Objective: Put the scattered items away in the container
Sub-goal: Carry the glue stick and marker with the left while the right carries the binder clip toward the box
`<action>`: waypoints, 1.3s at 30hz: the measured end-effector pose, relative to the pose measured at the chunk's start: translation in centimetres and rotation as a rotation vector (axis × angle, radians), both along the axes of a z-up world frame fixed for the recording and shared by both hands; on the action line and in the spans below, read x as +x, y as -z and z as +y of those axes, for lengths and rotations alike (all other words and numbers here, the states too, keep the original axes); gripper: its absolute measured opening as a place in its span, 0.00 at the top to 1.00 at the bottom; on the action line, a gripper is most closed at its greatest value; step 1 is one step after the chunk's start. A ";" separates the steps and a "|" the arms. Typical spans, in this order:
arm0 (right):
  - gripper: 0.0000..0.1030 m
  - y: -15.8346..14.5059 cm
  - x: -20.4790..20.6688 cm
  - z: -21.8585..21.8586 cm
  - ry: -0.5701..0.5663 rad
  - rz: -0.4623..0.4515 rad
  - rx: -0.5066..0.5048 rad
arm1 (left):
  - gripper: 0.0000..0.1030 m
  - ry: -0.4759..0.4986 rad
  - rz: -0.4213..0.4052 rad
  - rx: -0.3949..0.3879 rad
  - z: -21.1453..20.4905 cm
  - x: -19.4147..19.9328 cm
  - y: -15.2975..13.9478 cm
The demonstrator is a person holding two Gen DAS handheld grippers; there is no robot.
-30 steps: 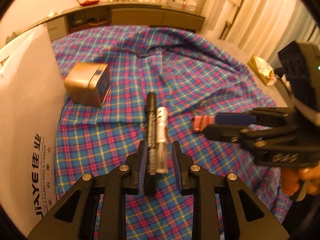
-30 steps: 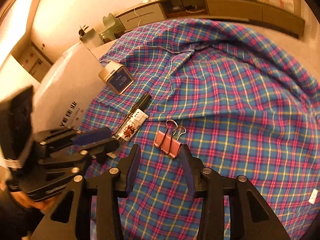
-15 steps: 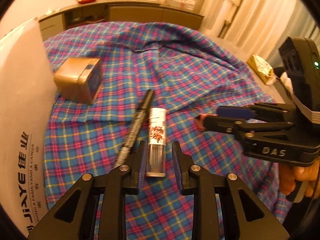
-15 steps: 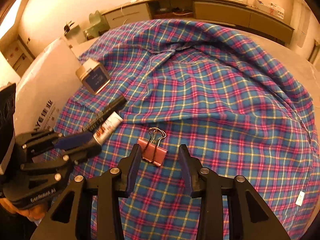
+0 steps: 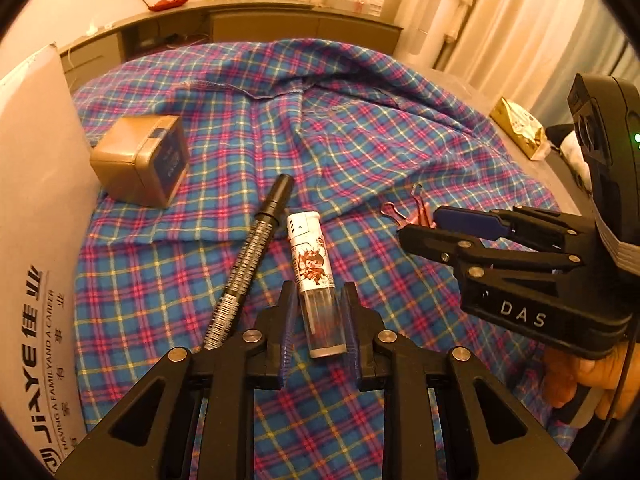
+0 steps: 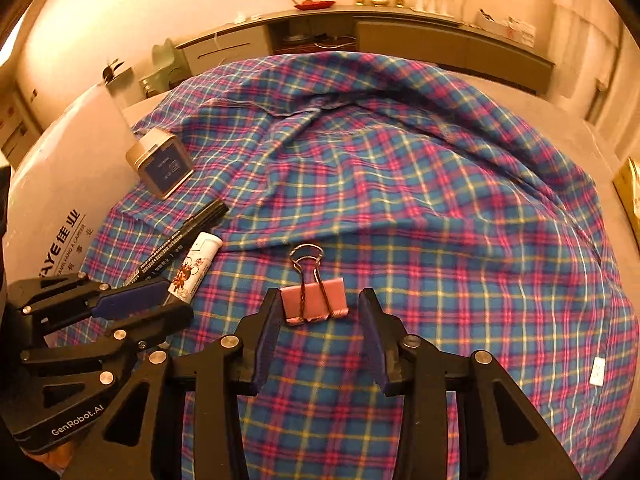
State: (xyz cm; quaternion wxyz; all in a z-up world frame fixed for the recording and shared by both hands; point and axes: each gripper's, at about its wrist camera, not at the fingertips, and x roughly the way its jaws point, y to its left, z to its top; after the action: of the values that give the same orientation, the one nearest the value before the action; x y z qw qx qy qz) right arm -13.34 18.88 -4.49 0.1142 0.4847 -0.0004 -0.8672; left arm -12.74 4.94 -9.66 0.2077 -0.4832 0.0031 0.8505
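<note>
Left claw [image 5: 318, 316] closing, right claw [image 6: 318, 336] parted, both angled downward.

— What carries the things in front of you?

— A plaid cloth [image 6: 440, 208], blue and pink, wrinkled.

— What lies on it?

— Between my left fingers a white lighter [image 5: 314, 276], and just left of it a black marker [image 5: 252, 256]. Farther ahead to the left, a small gold box [image 5: 140, 160]. Between my right fingers lies a pink binder clip [image 6: 314, 300], its wire handles pointing away from me.
</note>
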 end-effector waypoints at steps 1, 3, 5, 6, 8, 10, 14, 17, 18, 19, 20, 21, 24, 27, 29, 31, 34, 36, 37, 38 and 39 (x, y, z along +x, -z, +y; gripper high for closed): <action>0.60 0.0 0.1 -0.1 0.002 0.004 0.001 | 0.77 0.004 0.002 -0.004 0.2 0.1 0.0; 0.60 0.0 0.2 -0.6 -0.024 0.021 0.012 | 0.77 0.005 0.003 -0.006 0.4 0.1 -0.1; 0.65 0.1 0.1 -1.1 -0.062 0.032 0.033 | 0.77 -0.001 0.002 -0.005 0.4 0.2 -0.1; 0.65 0.0 0.0 -1.2 -0.079 0.035 0.039 | 0.78 -0.006 0.000 -0.008 0.3 0.1 -0.1; 0.65 -0.1 -0.2 -1.1 -0.101 0.025 0.028 | 0.81 -0.014 -0.005 -0.004 0.0 0.0 -0.1; 0.65 -0.2 -0.2 -0.8 -0.104 0.007 -0.005 | 0.81 -0.024 -0.012 0.003 -0.3 -0.1 -0.1; 0.65 -0.3 0.0 -0.9 -0.109 -0.004 -0.012 | 0.81 -0.040 -0.010 0.002 -0.6 -0.1 0.0; 0.60 -0.3 -0.1 -1.0 -0.119 0.005 -0.014 | 0.71 -0.046 0.004 0.013 -0.5 -0.2 0.0; 0.59 -0.2 -0.1 -1.0 -0.120 0.010 -0.006 | 0.71 -0.047 0.012 0.009 -0.3 -0.2 0.0; 0.59 -0.2 -0.2 -1.1 -0.124 0.013 -0.002 | 0.71 -0.047 0.018 0.003 -0.2 -0.2 0.0; 0.60 -0.2 -0.2 -1.2 -0.130 0.012 -0.003 | 0.73 -0.042 0.024 -0.002 -0.1 -0.2 0.0; 0.66 -0.2 -0.3 -1.3 -0.138 0.009 -0.007 | 0.81 -0.044 0.033 -0.020 -0.1 -0.2 0.0; 0.66 -0.4 -0.2 -1.4 -0.148 -0.006 -0.043 | 0.81 -0.058 0.017 -0.005 -0.6 -0.4 -0.2; 0.66 -1.2 0.1 -1.8 -0.161 -0.001 -0.063 | 0.81 -0.058 0.030 0.027 -1.0 0.0 -1.2; 0.66 -2.1 0.3 -2.0 -0.170 0.013 -0.071 | 0.81 -0.055 0.043 0.040 -1.1 0.4 -1.9; 0.66 -2.9 0.6 -2.0 -0.174 0.029 -0.079 | 0.81 -0.057 0.056 0.047 -1.2 0.8 -2.7; 0.66 -3.9 1.1 -1.7 -0.174 0.046 -0.096 | 0.81 -0.066 0.069 0.052 -1.5 1.5 -3.7; 0.66 -4.5 1.5 -1.6 -0.173 0.053 -0.109 | 0.81 -0.072 0.079 0.056 -1.9 2.0 -4.4; 0.66 -4.7 1.5 -1.5 -0.173 0.055 -0.115 | 0.81 -0.073 0.083 0.058 -2.0 2.2 -4.7; 0.66 -4.9 1.7 -1.5 -0.173 0.058 -0.120 | 0.81 -0.074 0.090 0.061 -2.1 2.5 -5.2; 0.66 -5.2 1.9 -1.5 -0.173 0.064 -0.124 | 0.81 -0.075 0.096 0.061 -2.2 2.7 -5.5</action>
State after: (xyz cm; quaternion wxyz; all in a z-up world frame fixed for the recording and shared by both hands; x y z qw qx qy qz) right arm -11.46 17.36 0.74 0.2184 0.4469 -0.0086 -0.8675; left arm -10.07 2.73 -4.14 0.1897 -0.4351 -0.0308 0.8796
